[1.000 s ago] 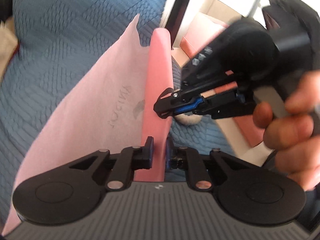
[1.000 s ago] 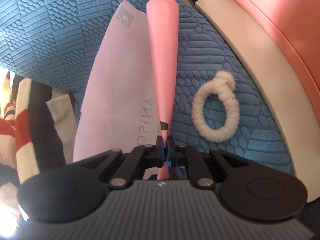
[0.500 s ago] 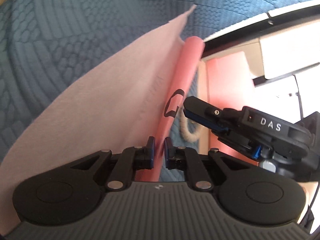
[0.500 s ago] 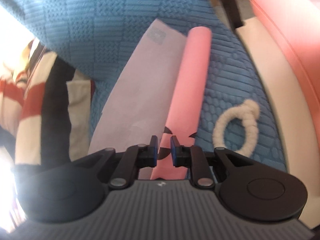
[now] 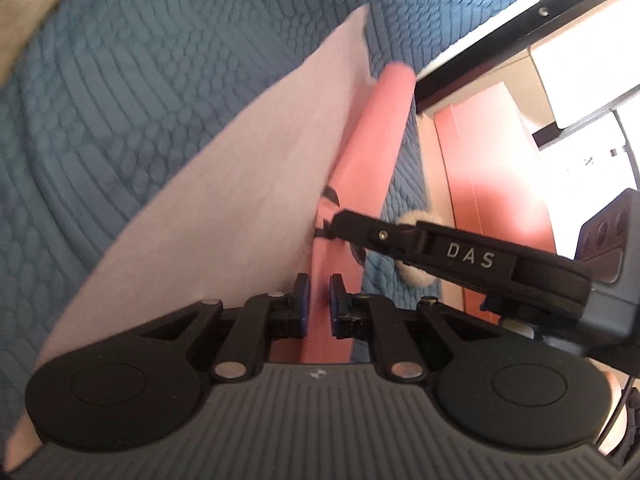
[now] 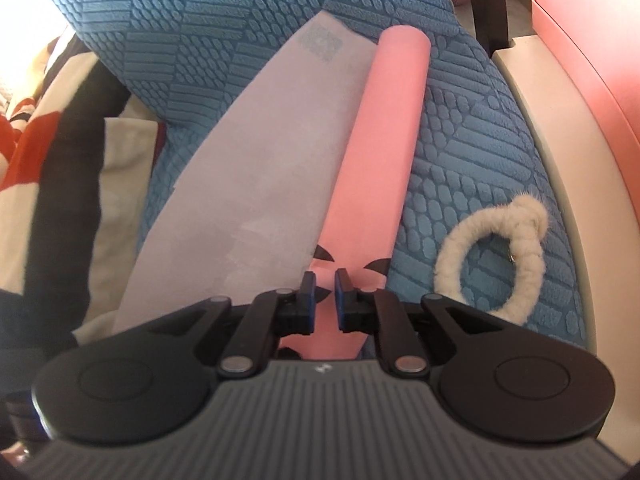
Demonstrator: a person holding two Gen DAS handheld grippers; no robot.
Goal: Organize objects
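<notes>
A pink sheet with a rolled edge (image 6: 384, 152) lies on the blue textured cover (image 6: 200, 32), its flat pale part (image 6: 256, 184) spread to the left. It also shows in the left wrist view (image 5: 360, 184). My right gripper (image 6: 324, 292) is slightly open over the near end of the roll, by the black print. My left gripper (image 5: 319, 298) is slightly open with the roll's end between its pads. The right gripper's finger (image 5: 400, 236) reaches in from the right in the left wrist view.
A cream fuzzy ring (image 6: 496, 256) lies on the cover right of the roll. A cream and pink bed edge (image 6: 560, 120) runs along the right. A red, black and white striped cloth (image 6: 52, 152) lies at the left.
Both grippers have let go of the roll: the right opened half a second ago, the left now. The pink roll has settled flat on the blue cover.
</notes>
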